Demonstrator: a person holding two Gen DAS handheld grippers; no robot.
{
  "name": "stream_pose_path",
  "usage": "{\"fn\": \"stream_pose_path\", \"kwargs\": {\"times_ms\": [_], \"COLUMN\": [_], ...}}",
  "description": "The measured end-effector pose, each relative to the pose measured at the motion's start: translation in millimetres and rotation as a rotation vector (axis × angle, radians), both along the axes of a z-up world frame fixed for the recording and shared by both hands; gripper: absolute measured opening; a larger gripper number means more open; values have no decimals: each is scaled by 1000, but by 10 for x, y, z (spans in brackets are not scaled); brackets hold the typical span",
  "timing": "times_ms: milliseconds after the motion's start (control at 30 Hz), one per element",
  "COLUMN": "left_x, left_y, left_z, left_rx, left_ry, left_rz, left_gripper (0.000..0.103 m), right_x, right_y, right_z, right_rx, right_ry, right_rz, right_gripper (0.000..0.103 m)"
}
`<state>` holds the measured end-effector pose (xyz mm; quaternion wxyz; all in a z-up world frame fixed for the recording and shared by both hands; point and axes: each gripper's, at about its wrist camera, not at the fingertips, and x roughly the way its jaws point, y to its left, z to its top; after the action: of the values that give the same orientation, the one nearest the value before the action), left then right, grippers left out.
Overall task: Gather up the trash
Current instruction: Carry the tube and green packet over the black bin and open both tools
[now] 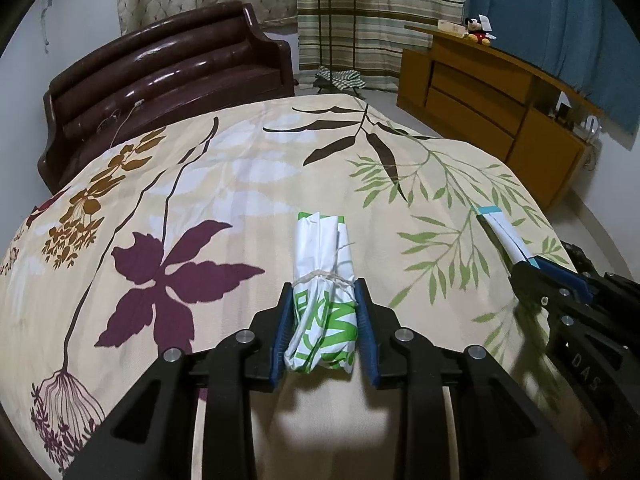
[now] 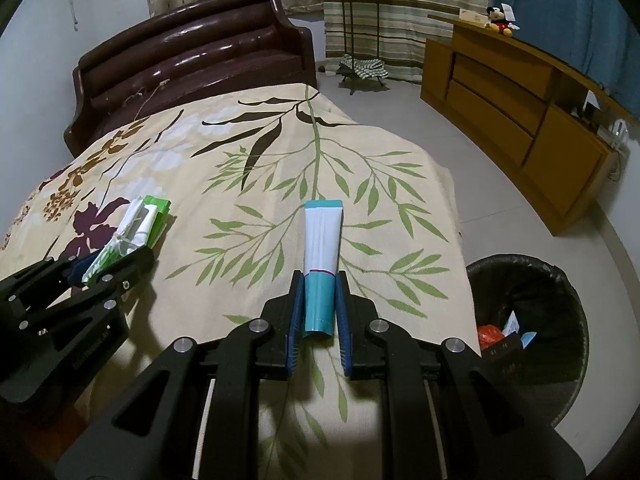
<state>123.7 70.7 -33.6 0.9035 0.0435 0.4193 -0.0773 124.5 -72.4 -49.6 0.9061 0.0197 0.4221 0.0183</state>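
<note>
My left gripper (image 1: 323, 292) is shut on a rolled white-and-green plastic bag (image 1: 324, 280) tied with string, held over the leaf-patterned bedspread (image 1: 200, 184). My right gripper (image 2: 319, 280) is shut on a white-and-teal tube (image 2: 321, 256), also over the bedspread (image 2: 380, 208). In the right wrist view the left gripper (image 2: 116, 258) and its bag (image 2: 132, 232) show at the left. In the left wrist view the right gripper (image 1: 524, 264) and the tube (image 1: 502, 232) show at the right. A black-lined trash bin (image 2: 532, 340) stands on the floor beside the bed, with some trash inside.
A dark brown sofa (image 1: 160, 76) stands beyond the bed. A wooden cabinet (image 2: 520, 100) with a Mickey Mouse toy (image 2: 500, 20) lines the right wall. A plant stand (image 1: 334, 36) is by the striped curtains. Tiled floor (image 2: 480, 200) lies between bed and cabinet.
</note>
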Motion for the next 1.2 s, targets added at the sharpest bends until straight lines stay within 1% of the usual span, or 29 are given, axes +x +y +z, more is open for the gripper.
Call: {"fn": "stream_pose_path", "kwargs": {"times_ms": [267,367,567,733,900,967,1200], "left_x": [-203,-294,-448,-511,-514,-521,-492], "left_y": [-71,-146,-390,-710,-1052,-1220,-1721], "left_z": [130,190,323,374,336,328,256], "left_rx": [-22,-30,-47,-55,-64,-60,-46], "left_ry": [-27,-44,-80,-98,-85,-94,-95], "left_rz": [-20,-36,-88,-152,-212,-241,-323], "left_gripper": [30,30,30,30,30,30,30], "right_x": [-224,-314,-525,-659,-756,-790,-808], "right_y": [-44,-122,-459,-787,-1150,-1282,-1626], "right_z": [93,147,271,303,267,241,167], "right_rx": [8,9,-6,-22,-29,-31,-32], "right_ry": [-23,-35,-68,-80,-77,-74,-67], "right_rz": [-4,-18,-68,-131,-204,-229,-301], "right_gripper": [15,15,15,15,15,15,15]}}
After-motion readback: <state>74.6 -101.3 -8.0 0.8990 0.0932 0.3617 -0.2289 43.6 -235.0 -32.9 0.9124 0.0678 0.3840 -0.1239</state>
